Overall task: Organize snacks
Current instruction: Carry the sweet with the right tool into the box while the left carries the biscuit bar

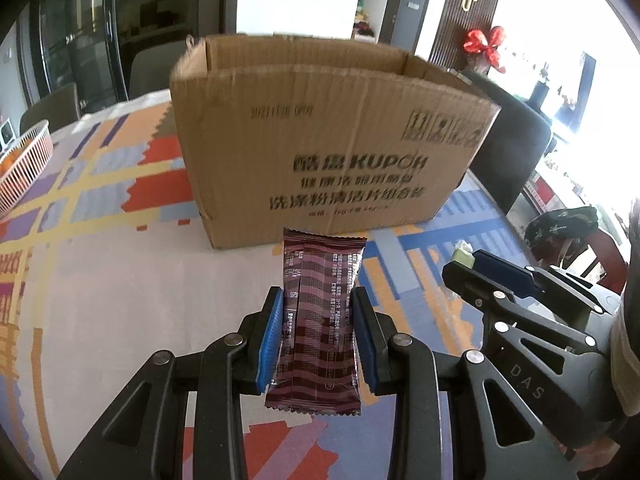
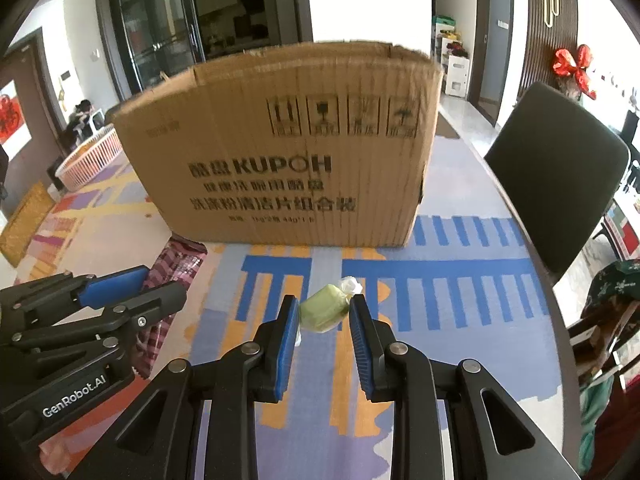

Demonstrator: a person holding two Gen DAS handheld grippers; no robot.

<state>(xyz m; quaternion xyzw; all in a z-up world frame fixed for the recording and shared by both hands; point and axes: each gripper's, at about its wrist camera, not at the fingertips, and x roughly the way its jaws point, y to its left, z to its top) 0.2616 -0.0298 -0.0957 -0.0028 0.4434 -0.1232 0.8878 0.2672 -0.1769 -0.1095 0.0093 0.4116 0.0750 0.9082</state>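
Note:
A dark maroon striped snack packet [image 1: 320, 320] stands lengthwise between the blue pads of my left gripper [image 1: 318, 300], which is shut on it above the patterned tablecloth. My right gripper [image 2: 324, 304] is shut on a small green wrapped candy [image 2: 325, 307] with a clear twisted end; its pads press on both sides. In the left wrist view the right gripper [image 1: 464, 262] shows at the right with the candy [image 1: 462, 255] at its tip. In the right wrist view the left gripper [image 2: 132, 284] and its packet [image 2: 176, 264] show at the left. An open cardboard box [image 1: 328, 140] [image 2: 288, 148] stands just ahead.
A white slatted basket [image 1: 24, 160] [image 2: 90, 158] sits on the table's left side. A dark chair [image 2: 556, 176] stands at the table's right edge. The tablecloth [image 2: 420, 280] has blue, orange and red blocks.

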